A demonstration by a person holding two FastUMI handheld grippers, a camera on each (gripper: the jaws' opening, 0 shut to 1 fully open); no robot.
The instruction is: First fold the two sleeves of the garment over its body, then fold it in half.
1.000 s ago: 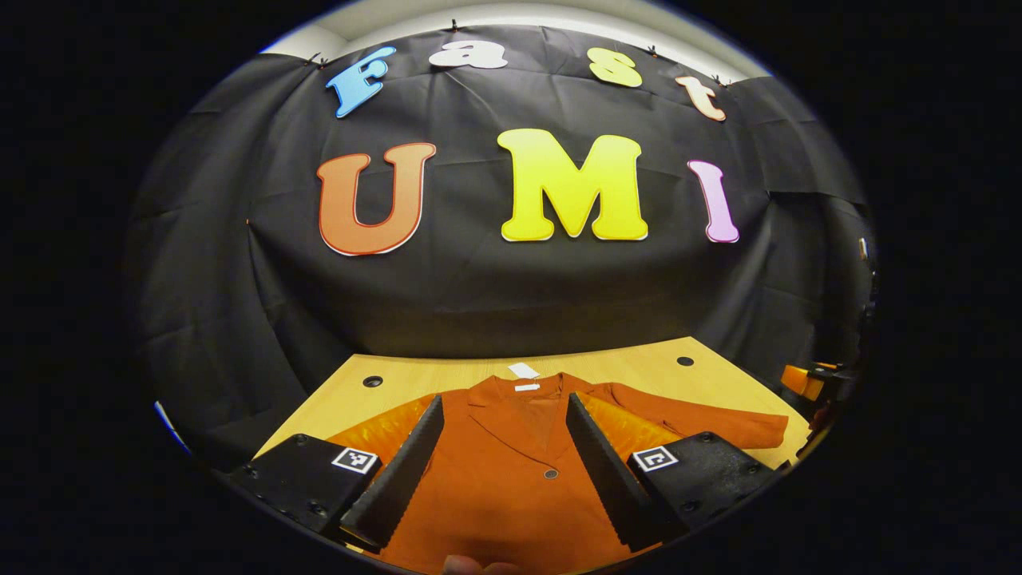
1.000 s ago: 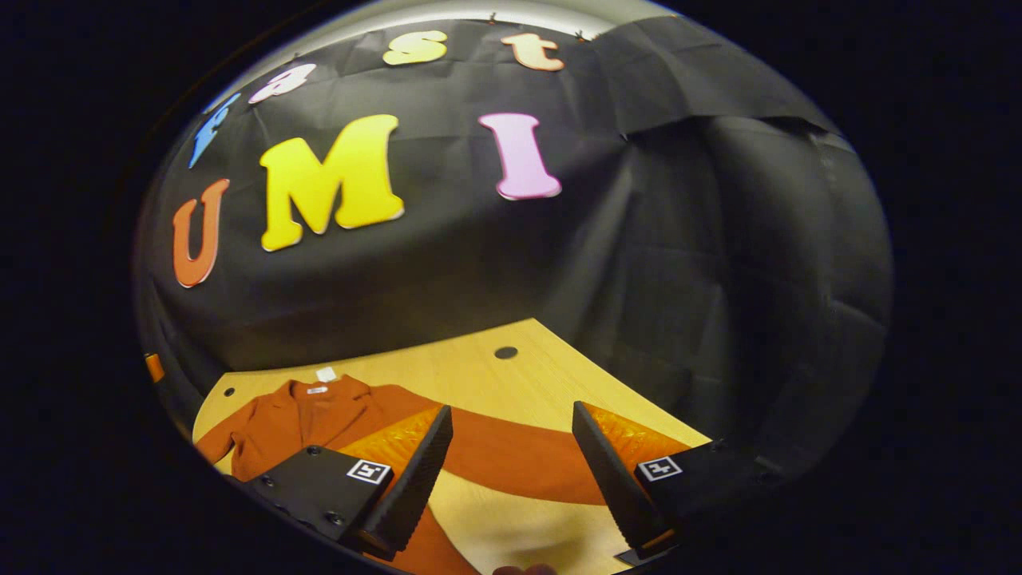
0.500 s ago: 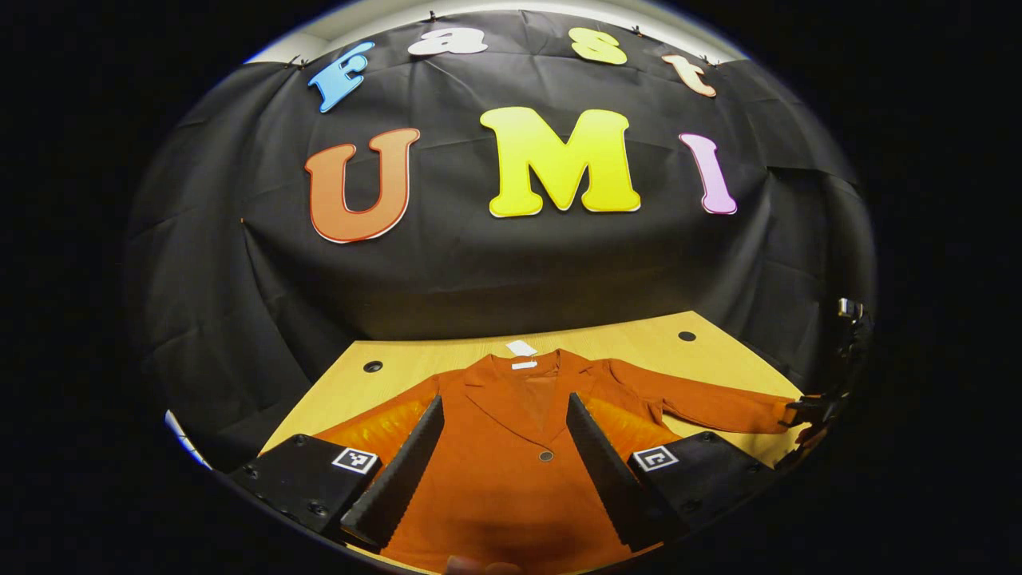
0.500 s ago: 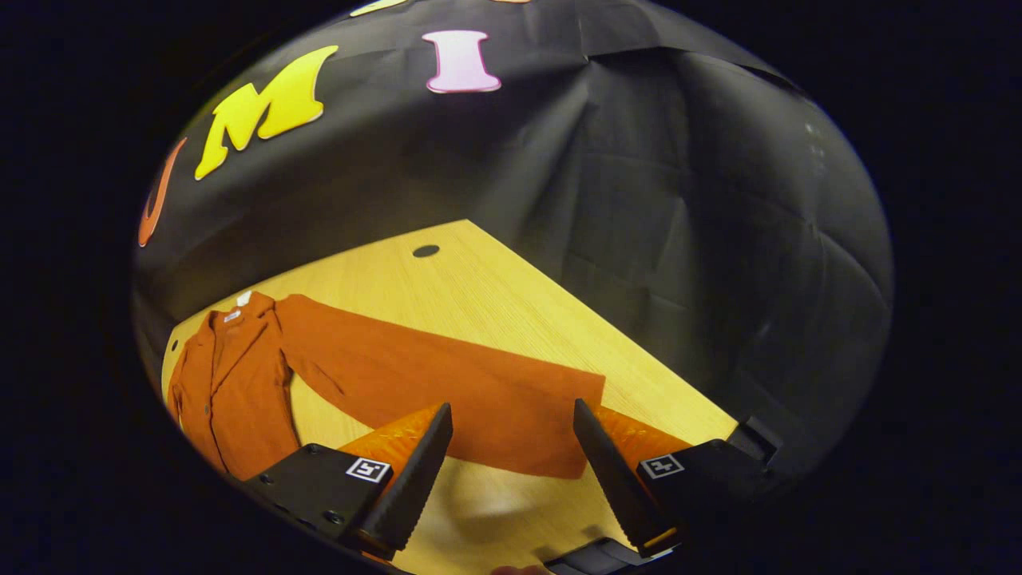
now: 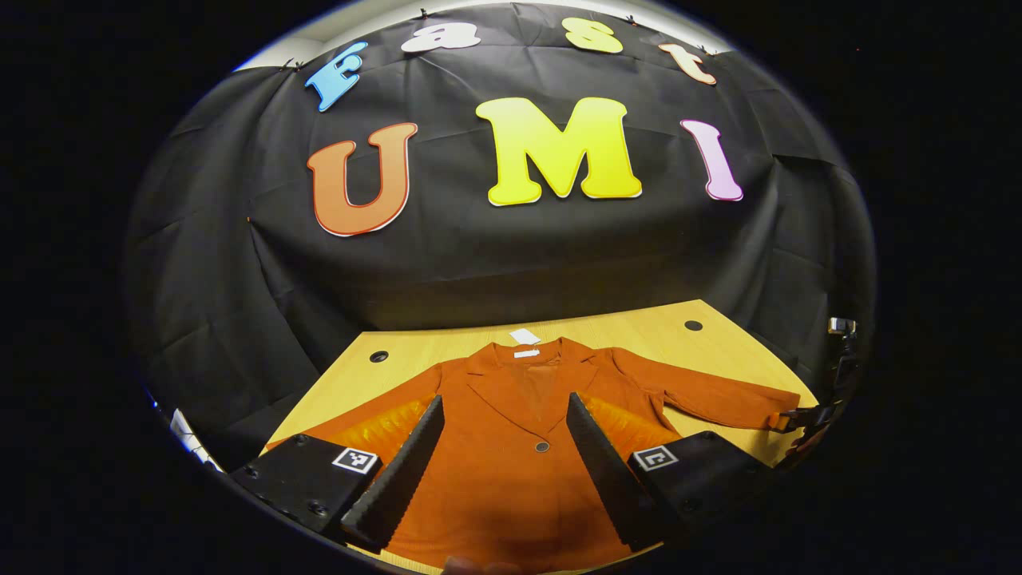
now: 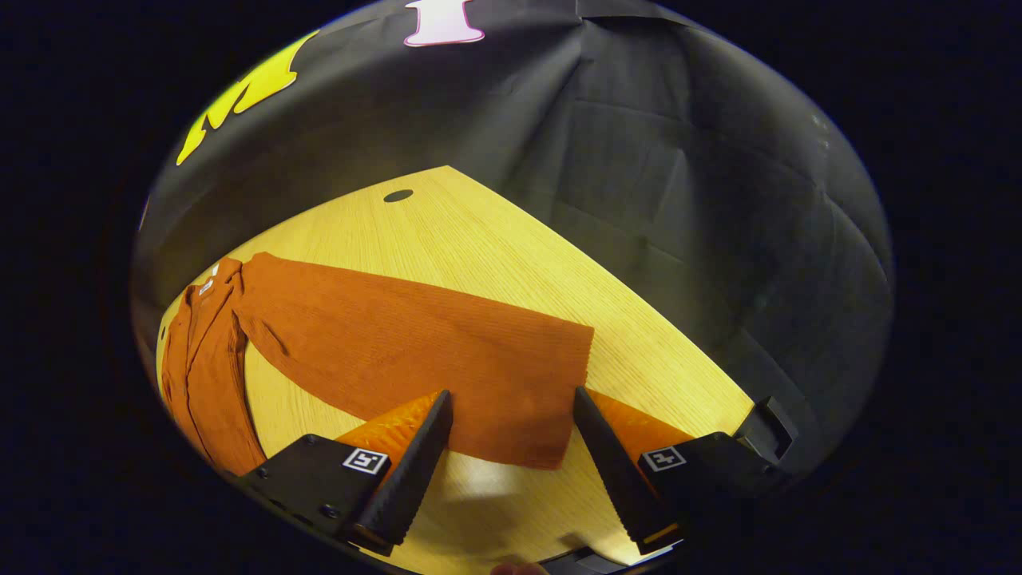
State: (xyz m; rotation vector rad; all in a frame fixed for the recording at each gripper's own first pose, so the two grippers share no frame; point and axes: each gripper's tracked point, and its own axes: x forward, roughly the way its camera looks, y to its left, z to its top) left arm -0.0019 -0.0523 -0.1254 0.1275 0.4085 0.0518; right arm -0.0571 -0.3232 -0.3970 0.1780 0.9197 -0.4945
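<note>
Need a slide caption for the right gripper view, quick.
Open right gripper poised over the cuff of the jacket's outstretched sleeve on the wooden table.

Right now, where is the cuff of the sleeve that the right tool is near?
In the right gripper view the cuff lies flat on the wooden table, just ahead of the open right tool, between its two fingers and untouched.

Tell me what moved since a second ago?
The right claw dipped down and closed in on the cuff of the spread-out sleeve, which now lies between its open fingers, not yet pinched. The left claw stayed open above the jacket, only drifting a little. The jacket itself lies flat on the table as before, nothing folded.
</note>
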